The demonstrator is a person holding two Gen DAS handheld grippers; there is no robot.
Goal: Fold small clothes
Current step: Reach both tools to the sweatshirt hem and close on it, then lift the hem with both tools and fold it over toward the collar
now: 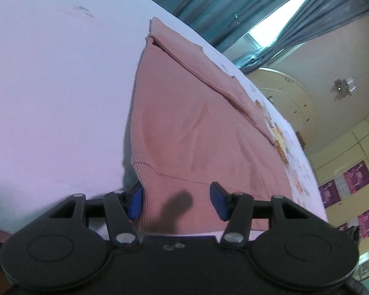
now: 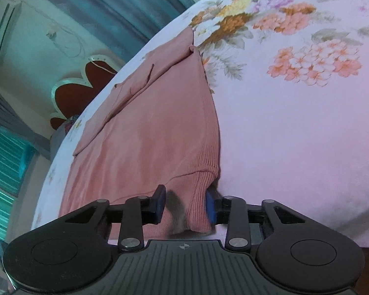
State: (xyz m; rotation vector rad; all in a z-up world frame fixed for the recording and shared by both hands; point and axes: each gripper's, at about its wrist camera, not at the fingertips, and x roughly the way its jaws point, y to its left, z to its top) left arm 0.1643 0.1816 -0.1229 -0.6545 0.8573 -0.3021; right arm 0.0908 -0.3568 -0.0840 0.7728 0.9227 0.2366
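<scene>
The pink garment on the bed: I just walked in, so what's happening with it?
A person is folding the pink garment, which lies on the floral bedsheet. The left claw straddles one ribbed hem corner, and the right claw straddles the other. Neither claw clearly pinches the cloth yet.

Left gripper, right gripper: black linkages, blue pads, silver rivets.

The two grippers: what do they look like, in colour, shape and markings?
Both are black plastic. The left gripper and right gripper each have two round housings, linkage arms with silver pivot pins, and blue finger pads. The right body is ribbed with a small compass-like mark. No cables or sleeves show.
</scene>
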